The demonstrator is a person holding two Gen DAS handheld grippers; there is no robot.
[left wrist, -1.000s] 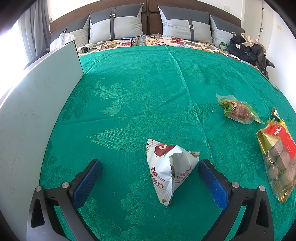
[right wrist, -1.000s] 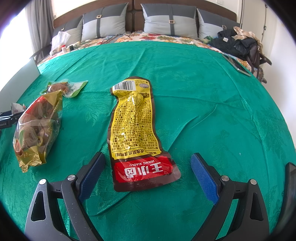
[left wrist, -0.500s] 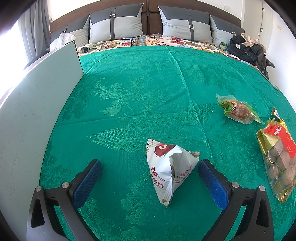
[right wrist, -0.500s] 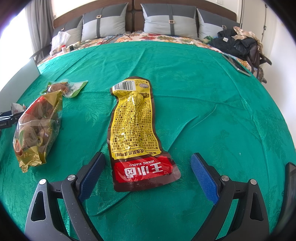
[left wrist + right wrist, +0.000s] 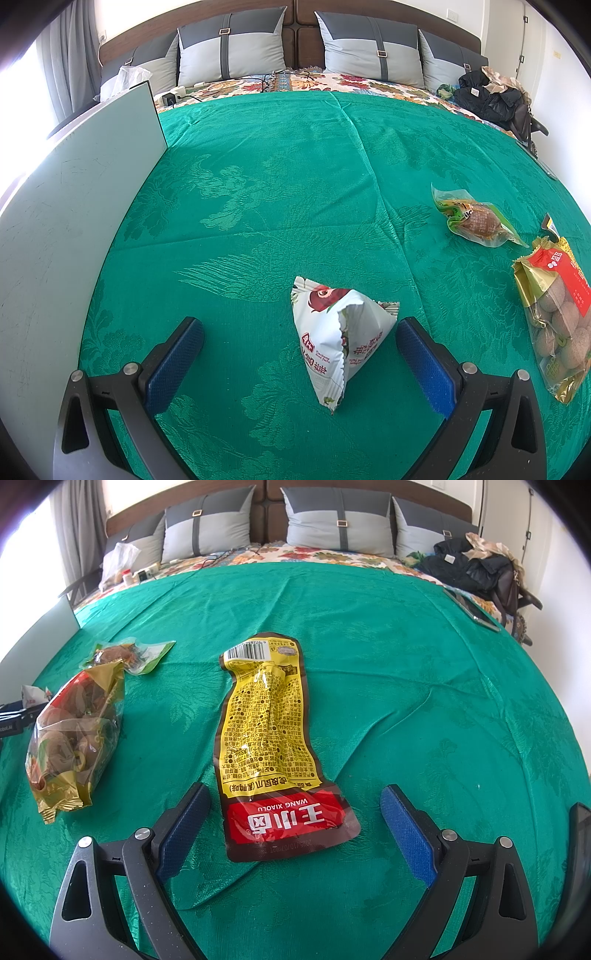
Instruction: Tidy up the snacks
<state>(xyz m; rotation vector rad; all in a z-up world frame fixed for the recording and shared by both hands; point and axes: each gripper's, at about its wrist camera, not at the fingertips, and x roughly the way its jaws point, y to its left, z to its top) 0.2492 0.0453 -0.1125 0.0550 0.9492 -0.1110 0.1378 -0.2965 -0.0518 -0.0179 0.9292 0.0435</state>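
Observation:
A white pyramid-shaped snack pack (image 5: 334,334) with red print lies on the green bedspread between the blue pads of my left gripper (image 5: 299,332), which is open and not touching it. To its right lie a small green pouch with a brown snack (image 5: 474,219) and a gold bag of round brown snacks (image 5: 557,317). In the right wrist view a flat yellow and red packet (image 5: 273,746) lies lengthwise, its red end between the pads of my open right gripper (image 5: 295,805). The gold bag (image 5: 74,734) and the green pouch (image 5: 125,655) lie to the left there.
A pale flat board (image 5: 70,229) stands along the bed's left side. Grey pillows (image 5: 369,51) line the headboard. Dark clothes and a bag (image 5: 476,568) are piled at the far right corner, with a phone-like slab (image 5: 472,610) near the right edge.

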